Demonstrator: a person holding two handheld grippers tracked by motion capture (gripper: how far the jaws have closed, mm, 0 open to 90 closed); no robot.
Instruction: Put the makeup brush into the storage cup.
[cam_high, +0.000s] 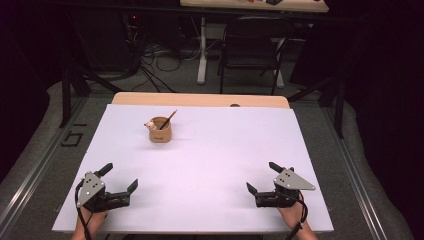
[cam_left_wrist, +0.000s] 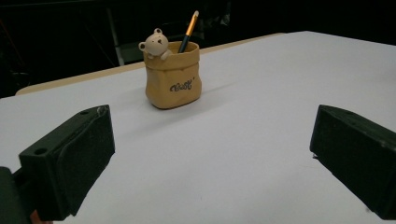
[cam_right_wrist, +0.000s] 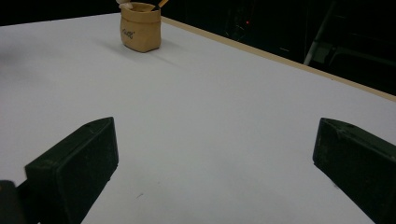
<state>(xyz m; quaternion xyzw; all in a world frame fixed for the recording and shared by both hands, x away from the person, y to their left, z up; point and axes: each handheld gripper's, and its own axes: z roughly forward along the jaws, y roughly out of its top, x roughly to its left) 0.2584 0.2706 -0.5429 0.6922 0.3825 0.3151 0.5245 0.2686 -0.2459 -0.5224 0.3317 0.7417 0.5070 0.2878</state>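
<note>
White worktop (cam_high: 210, 165) lies open around the pen pot (cam_high: 160, 130); left gripper (cam_high: 120, 177) and right gripper (cam_high: 260, 177) rest near its front edge, fingers spread wide, empty.

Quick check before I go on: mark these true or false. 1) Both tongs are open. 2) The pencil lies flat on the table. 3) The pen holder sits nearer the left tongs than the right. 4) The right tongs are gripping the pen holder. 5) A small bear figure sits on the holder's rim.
1) True: the left tongs and right tongs both have jaws spread wide, with nothing between them.
2) False: the pencil stands tilted inside the pen holder.
3) True: the holder stands left of centre on the white table.
4) False: the right tongs are well apart from it, at the near edge.
5) True: the bear figure leans over the rim.
</note>
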